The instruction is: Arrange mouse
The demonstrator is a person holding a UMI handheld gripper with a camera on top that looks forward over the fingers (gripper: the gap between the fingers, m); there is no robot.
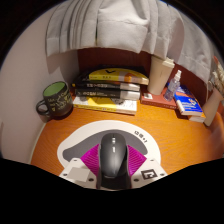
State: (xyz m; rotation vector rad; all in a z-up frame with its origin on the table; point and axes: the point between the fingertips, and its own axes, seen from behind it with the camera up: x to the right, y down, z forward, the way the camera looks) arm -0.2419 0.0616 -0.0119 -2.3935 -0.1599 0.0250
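Observation:
A dark grey computer mouse (pixel 113 152) sits between my fingers, pointing away from me. The magenta pads (pixel 92 158) press on its left and right sides, so my gripper (pixel 113 160) is shut on the mouse. The mouse is over the near part of a round grey mouse mat (pixel 90 133) that lies on the wooden desk (pixel 170 135). I cannot tell whether the mouse rests on the mat or hangs just above it.
A green mug (pixel 55 98) stands at the far left of the desk. A stack of books (pixel 108 90) lies behind the mat. A small bottle (pixel 176 82) and a blue box (pixel 190 104) stand at the far right. A grey curtain (pixel 110 25) hangs behind.

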